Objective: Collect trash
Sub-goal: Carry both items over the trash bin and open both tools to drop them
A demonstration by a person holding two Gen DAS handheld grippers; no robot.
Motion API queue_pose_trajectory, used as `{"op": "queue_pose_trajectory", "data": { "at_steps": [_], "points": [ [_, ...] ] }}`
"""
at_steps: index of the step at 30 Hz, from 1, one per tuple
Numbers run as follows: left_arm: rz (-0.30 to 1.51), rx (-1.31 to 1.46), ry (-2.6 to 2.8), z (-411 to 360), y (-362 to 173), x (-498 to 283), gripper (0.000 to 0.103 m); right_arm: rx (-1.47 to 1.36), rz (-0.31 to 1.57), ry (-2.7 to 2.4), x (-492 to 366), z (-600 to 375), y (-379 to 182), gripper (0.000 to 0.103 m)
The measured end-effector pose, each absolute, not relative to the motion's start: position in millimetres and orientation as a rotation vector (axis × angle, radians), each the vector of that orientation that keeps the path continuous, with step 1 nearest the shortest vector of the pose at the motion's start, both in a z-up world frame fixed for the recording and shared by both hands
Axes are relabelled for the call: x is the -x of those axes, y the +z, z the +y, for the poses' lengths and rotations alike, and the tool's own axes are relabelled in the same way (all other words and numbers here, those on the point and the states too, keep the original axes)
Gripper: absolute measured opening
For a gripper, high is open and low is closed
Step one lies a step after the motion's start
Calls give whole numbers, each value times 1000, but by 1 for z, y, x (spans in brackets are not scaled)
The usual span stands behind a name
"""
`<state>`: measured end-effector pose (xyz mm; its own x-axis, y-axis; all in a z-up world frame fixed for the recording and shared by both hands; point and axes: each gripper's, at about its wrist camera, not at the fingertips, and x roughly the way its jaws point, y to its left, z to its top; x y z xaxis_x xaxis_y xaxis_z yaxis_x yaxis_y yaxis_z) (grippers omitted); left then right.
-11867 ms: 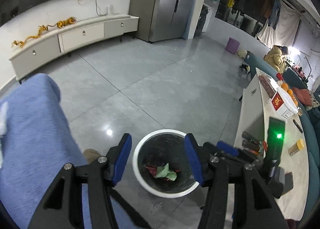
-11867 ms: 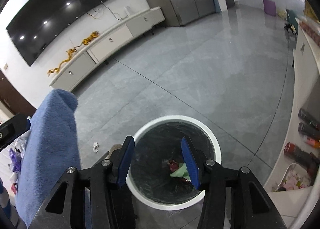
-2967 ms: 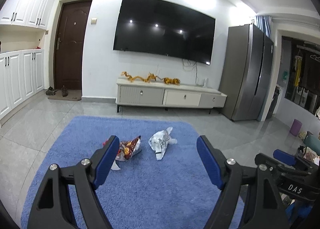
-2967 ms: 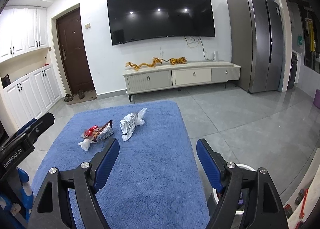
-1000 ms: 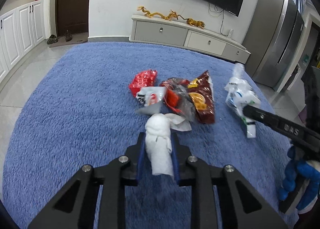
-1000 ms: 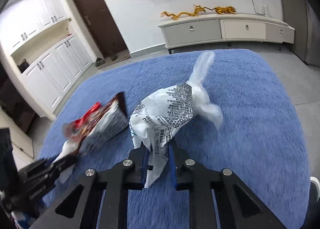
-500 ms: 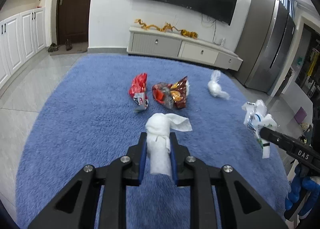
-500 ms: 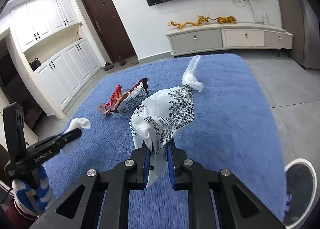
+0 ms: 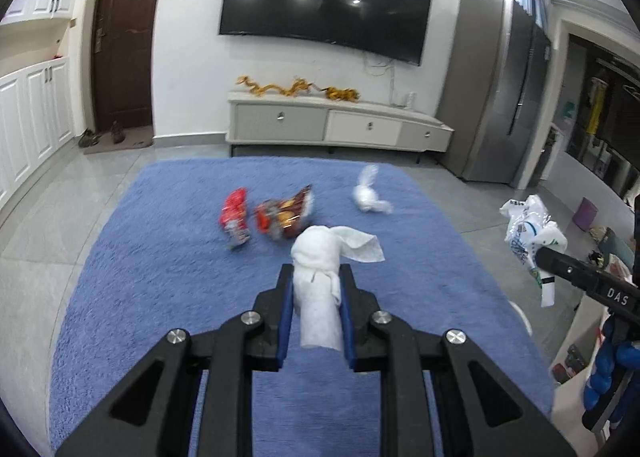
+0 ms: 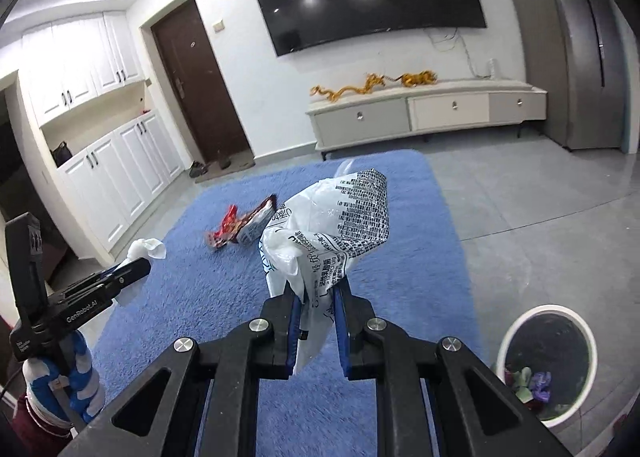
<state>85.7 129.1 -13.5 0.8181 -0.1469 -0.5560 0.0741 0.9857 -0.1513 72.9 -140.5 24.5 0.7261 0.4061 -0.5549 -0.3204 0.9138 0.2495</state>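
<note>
My left gripper [image 9: 315, 293] is shut on a white crumpled tissue [image 9: 318, 277] and holds it above the blue rug [image 9: 160, 277]. My right gripper [image 10: 316, 305] is shut on a white printed plastic bag [image 10: 336, 225], also lifted; the bag shows at the right of the left wrist view [image 9: 532, 233]. Red snack wrappers [image 9: 272, 213] and a small white knotted bag [image 9: 368, 197] lie on the rug farther out. The white-rimmed trash bin [image 10: 546, 365] with several scraps inside stands on the floor at the rug's right edge.
A low TV cabinet [image 9: 340, 129] with gold dragon ornaments stands at the far wall under a large TV. White cupboards [image 10: 112, 177] and a dark door are at the left. A grey fridge [image 9: 496, 105] is at the right. Grey tile floor surrounds the rug.
Both grippers have risen and pulled back from the rug with their trash. The wrappers and the knotted bag look farther away. The bin has come closer in the right wrist view.
</note>
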Motion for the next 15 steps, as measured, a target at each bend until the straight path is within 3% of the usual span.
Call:
{"op": "queue_pose_trajectory", "data": {
  "at_steps": [15],
  "points": [
    [647,-18,-378,-25,6,-122,19,-271,637,138,-46,-276,-2,15]
  ]
}}
